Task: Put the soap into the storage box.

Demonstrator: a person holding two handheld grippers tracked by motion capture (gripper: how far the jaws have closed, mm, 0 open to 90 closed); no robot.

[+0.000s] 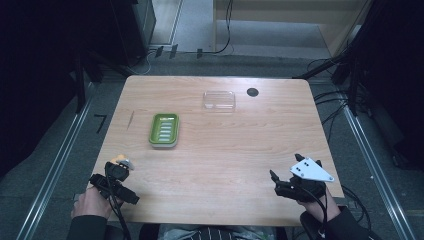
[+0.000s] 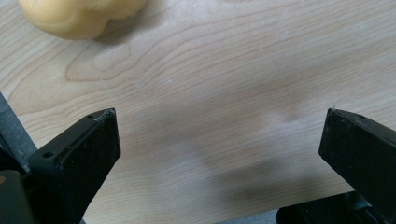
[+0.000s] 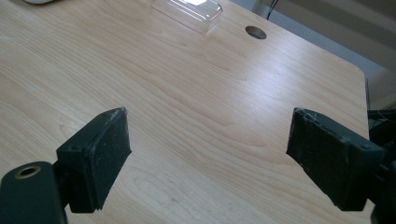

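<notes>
The wooden table (image 1: 220, 160) is smooth, with rounded corners and lots of bare room in the middle. A green ribbed dish (image 1: 164, 130) and a clear plastic lid (image 1: 219, 100) sit far back. A soft, lumpy yellow thing (image 2: 79, 16) lies near the left edge, just ahead of the left gripper (image 2: 219, 140). Its jaws stand wide and hold nothing. The right gripper (image 3: 208, 149) rests low by the near right corner, also wide and holding nothing.
</notes>
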